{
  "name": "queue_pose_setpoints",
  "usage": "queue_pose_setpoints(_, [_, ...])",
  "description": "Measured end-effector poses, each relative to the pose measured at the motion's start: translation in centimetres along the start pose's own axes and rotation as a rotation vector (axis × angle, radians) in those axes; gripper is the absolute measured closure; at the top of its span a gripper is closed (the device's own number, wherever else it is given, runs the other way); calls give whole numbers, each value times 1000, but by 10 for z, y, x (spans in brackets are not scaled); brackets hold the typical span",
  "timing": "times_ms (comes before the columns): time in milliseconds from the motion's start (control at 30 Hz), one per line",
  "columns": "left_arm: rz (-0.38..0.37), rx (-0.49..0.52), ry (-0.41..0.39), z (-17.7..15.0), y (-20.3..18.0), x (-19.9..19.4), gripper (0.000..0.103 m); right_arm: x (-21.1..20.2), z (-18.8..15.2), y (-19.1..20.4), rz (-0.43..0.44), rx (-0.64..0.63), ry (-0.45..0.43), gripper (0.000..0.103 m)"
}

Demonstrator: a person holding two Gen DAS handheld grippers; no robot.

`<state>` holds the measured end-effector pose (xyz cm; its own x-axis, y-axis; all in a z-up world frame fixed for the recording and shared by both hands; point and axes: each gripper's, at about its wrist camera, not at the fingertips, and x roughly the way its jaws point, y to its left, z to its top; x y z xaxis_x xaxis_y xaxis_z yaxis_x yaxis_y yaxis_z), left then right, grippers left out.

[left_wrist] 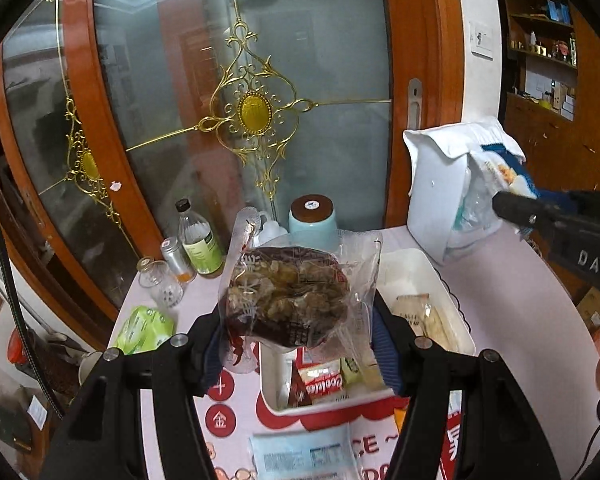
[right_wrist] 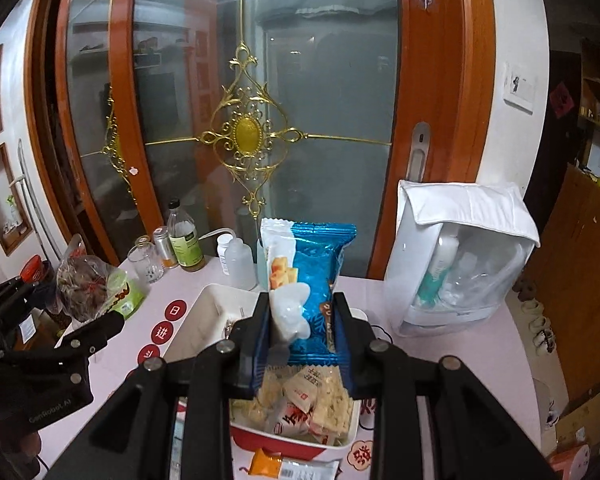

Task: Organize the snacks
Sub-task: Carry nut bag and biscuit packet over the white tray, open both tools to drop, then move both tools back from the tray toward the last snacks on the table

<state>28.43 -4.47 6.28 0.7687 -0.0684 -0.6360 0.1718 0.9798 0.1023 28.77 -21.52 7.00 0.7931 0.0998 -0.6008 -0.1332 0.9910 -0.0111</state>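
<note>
My left gripper (left_wrist: 296, 332) is shut on a clear bag of brown dried snacks (left_wrist: 288, 296) and holds it above the white snack bin (left_wrist: 428, 272). The same bag shows in the right wrist view (right_wrist: 88, 284), at the far left. My right gripper (right_wrist: 302, 320) is shut on a blue and white biscuit packet (right_wrist: 312, 276), held upright over the bin (right_wrist: 204, 308). The bin holds several small wrapped snacks (right_wrist: 312, 404), also seen in the left wrist view (left_wrist: 328, 384). The right gripper also shows at the right edge of the left wrist view (left_wrist: 516, 208).
A pink table (left_wrist: 500, 300) carries a white toiletry bag (right_wrist: 464, 256), a blue jar (left_wrist: 312, 216), a bottle (left_wrist: 200, 240), a small can (left_wrist: 176, 258), a glass (left_wrist: 160, 284) and a green tissue pack (left_wrist: 144, 328). Loose packets (left_wrist: 304, 456) lie at the near edge. A glass door stands behind.
</note>
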Motion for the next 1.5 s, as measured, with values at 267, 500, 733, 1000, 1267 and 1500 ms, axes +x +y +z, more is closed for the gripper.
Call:
queue_pose_setpoints(267, [-41,-41,83,3,11,59,42,54,-14,0,-7,23,91,73])
queue_pose_setpoints(500, [-51,-29,153,-10,10,106,42,94,-30,3,-11,22,153,73])
queue_pose_setpoints(733, [-51,-15,204,-24,0,144,38,128,-44,6,-33,4,230,72])
queue_pose_setpoints(1000, [-73,31,258,-42,-13,166,16,151,-62,4,22,10,307,34])
queue_pose_setpoints(1267, [-67,85,266,-51,-23,159,16,141,-63,4,34,8,295,25])
queue_pose_setpoints(1500, [-72,96,268,-52,-25,140,16,116,-63,5,35,-11,272,25])
